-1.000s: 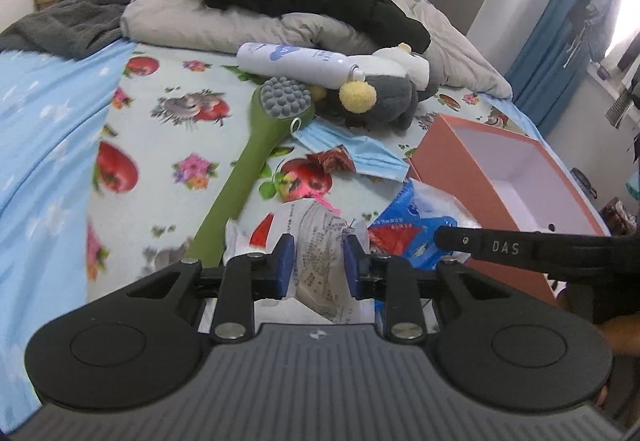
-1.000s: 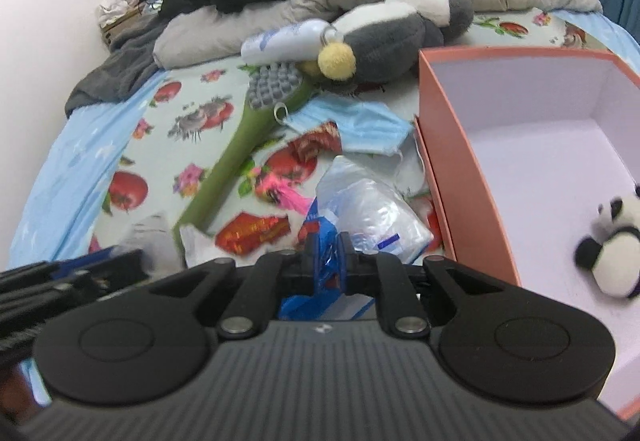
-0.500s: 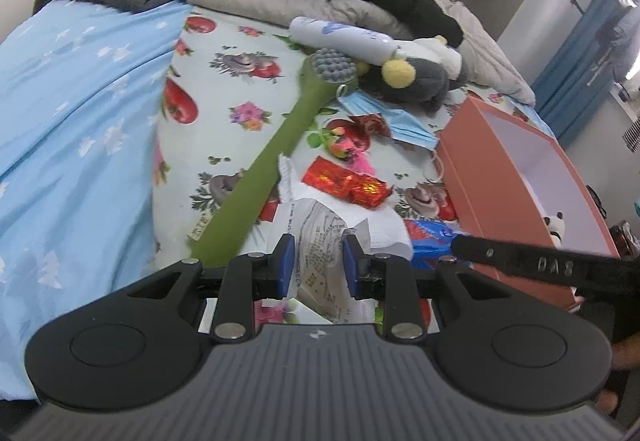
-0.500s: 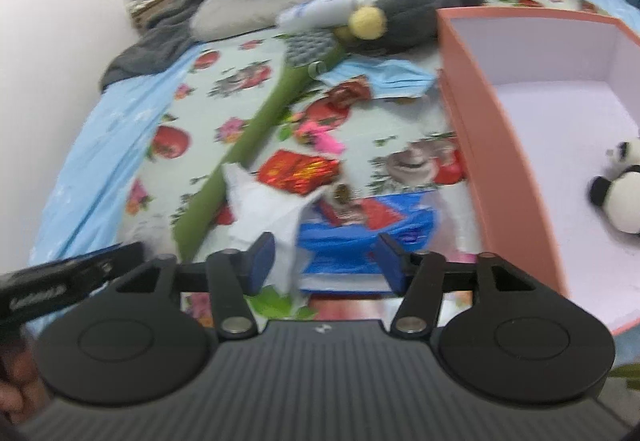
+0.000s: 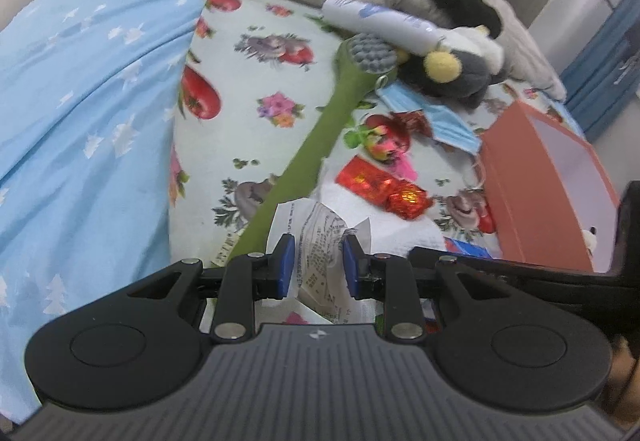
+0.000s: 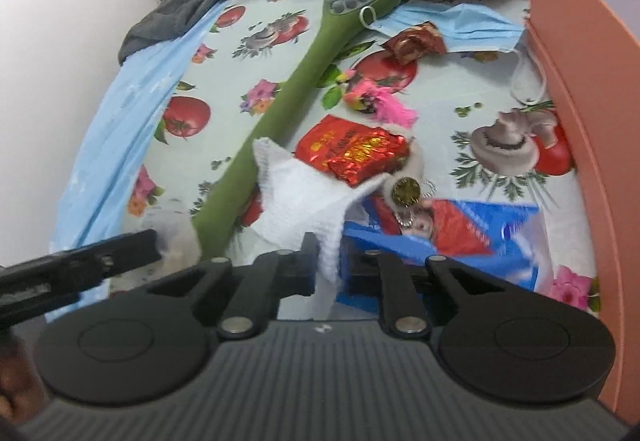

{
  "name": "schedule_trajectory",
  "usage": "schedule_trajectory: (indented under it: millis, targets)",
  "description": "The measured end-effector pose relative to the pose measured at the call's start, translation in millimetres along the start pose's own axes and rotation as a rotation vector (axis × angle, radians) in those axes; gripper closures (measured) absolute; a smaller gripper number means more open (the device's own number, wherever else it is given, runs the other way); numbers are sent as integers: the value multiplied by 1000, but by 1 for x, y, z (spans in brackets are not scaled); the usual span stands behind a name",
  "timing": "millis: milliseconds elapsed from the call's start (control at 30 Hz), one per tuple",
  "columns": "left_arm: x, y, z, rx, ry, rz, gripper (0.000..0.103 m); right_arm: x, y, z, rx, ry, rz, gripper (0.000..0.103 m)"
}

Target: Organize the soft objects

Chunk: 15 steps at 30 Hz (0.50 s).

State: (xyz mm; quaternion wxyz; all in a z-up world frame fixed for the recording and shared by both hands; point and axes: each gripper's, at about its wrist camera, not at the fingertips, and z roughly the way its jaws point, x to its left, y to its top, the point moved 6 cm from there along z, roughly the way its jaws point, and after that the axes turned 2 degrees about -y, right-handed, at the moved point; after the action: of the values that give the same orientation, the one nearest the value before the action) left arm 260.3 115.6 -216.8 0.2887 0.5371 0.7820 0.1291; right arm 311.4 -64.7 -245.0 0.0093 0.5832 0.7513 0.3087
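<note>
Still crumpled, white knitted cloth (image 6: 304,197)

2 red foil packets (image 6: 354,153), 1 face mask (image 6: 452,27), 1 green brush (image 6: 296,81), 1 orange box (image 6: 580,41), 1 lotion bottle (image 5: 380,23)

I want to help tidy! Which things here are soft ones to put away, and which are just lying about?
Soft ones:
white cloth
plush toy
face mask
box for them

Just lying about:
brush
bottle
red packets
receipt

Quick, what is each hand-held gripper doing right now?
Left hand-held gripper: closed on a crumpled paper receipt.
Right hand-held gripper: jaws just closed, pinching a white cloth.
</note>
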Motion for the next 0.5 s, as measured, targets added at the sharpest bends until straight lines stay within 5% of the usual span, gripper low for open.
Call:
schedule_trajectory:
  millis: [167, 500]
  targets:
    - [-4, 15, -3, 50, 2, -16, 72, 7, 9, -11, 30, -31, -30, 95]
    - [-26, 6, -14, -54, -34, 31, 72, 7, 1, -35, 15, -1, -153, 99]
